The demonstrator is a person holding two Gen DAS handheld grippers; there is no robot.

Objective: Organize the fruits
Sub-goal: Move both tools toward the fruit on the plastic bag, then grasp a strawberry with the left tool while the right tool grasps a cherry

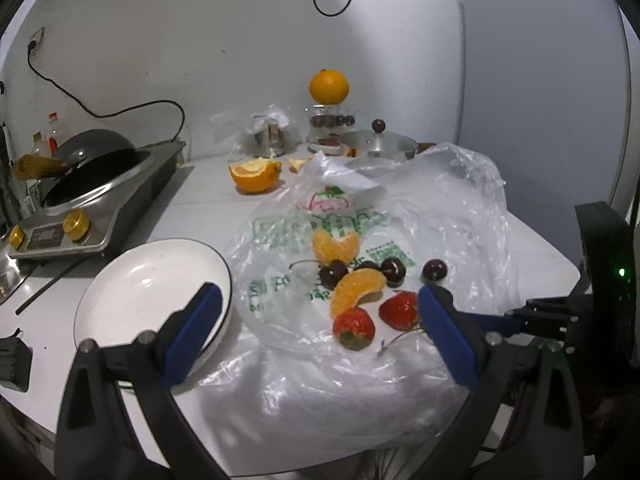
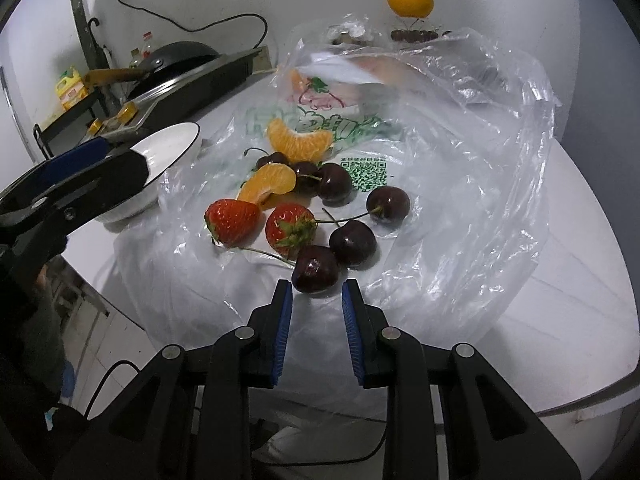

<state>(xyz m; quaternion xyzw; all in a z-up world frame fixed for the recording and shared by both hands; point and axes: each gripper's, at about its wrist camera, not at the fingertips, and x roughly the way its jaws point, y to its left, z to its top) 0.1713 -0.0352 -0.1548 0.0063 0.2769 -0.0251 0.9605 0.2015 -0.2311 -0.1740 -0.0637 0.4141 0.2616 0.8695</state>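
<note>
None of the fruit on the plastic bag (image 2: pixel 460 184) has reached the white plate (image 1: pixel 140 292); left gripper (image 1: pixel 320 312) gapes wide, right gripper (image 2: pixel 316 292) is pinched narrow, holding nothing.

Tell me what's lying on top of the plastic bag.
On the plastic bag: two strawberries, orange segments and several dark cherries. What lies under its bunched far end is blurred by the film.

Both views are being taken from the wrists, angled down, close over the plastic bag (image 1: pixel 400 216) (image 2: pixel 460 152). The left is looking from the plate (image 1: pixel 132 288) (image 2: pixel 168 148) side. The fruit pile is being shared.
</note>
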